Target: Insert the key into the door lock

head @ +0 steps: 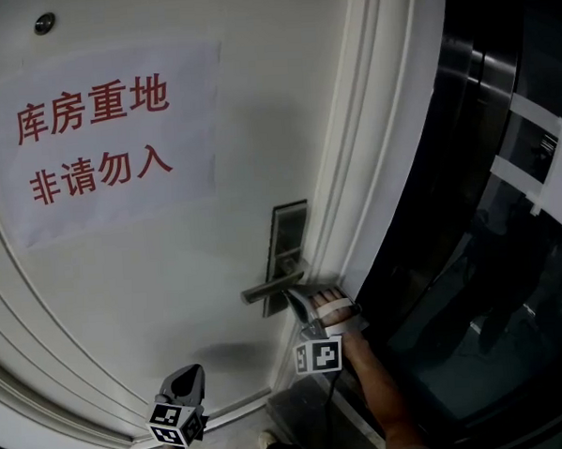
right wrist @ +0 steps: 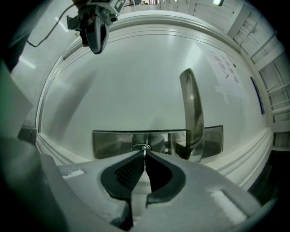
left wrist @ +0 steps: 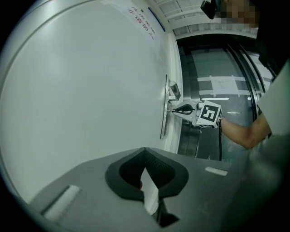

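Right gripper view shows right claw point(right wrist: 144, 156) pinching key point(right wrist: 144, 150) at lock point(right wrist: 113, 144) keyhole.

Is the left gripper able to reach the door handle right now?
Probably yes: only bare door lies between the left gripper and the door handle, though the right gripper crowds the space right next to it.

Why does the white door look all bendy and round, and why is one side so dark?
Head view: the wide lens bows the white panelled door, and the dark glass panels beside it get little light. Right gripper view: a stronger fisheye bend, black corners, glare on the silver lever handle; the small silver key looks tiny. Left gripper view: the door bulges, edges dark.
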`<state>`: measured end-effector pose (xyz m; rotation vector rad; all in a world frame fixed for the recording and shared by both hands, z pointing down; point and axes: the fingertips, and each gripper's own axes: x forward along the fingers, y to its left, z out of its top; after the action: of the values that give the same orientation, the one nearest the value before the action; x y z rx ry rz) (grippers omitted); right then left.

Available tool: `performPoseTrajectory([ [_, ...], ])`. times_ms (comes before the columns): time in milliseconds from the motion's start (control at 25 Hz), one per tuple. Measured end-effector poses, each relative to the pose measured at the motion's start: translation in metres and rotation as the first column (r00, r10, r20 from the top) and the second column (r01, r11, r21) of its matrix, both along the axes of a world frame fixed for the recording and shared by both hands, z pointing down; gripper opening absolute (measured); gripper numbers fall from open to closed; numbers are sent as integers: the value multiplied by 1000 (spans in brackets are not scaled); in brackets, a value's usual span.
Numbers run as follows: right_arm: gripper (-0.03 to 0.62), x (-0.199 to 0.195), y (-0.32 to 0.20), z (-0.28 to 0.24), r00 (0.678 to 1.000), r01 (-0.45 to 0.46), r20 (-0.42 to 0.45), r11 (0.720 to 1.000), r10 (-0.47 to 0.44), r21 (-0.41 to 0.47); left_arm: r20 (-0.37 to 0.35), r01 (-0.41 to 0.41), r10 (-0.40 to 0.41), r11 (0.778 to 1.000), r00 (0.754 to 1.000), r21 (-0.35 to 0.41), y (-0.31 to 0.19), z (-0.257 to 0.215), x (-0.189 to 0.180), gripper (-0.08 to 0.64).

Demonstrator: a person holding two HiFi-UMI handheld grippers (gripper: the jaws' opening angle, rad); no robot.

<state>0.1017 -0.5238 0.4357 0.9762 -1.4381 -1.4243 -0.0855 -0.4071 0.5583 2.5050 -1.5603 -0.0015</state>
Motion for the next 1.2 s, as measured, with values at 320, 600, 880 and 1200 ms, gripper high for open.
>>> performPoseTrajectory([
  [320, 16, 0, 0, 1, 1000, -9, 4, 1000, 9, -17, -19, -17, 17, 1000, 1000, -16, 2, 8, 5, 3],
  [600, 85, 2, -1, 3, 999, -16, 38, 999, 17, -33, -21, -28, 28, 1000, 999, -10, -1, 8, 6, 3],
  [880, 211, 3, 2, 8, 998, -9, 66, 996, 15, -92, -18, -34, 33, 999, 999, -16, 2, 8, 6, 3],
  [1200, 224, -2, 11, 6, 996, 5, 87, 995, 4, -104, -13, -39, 39, 999, 999, -14, 8, 6, 5, 3],
])
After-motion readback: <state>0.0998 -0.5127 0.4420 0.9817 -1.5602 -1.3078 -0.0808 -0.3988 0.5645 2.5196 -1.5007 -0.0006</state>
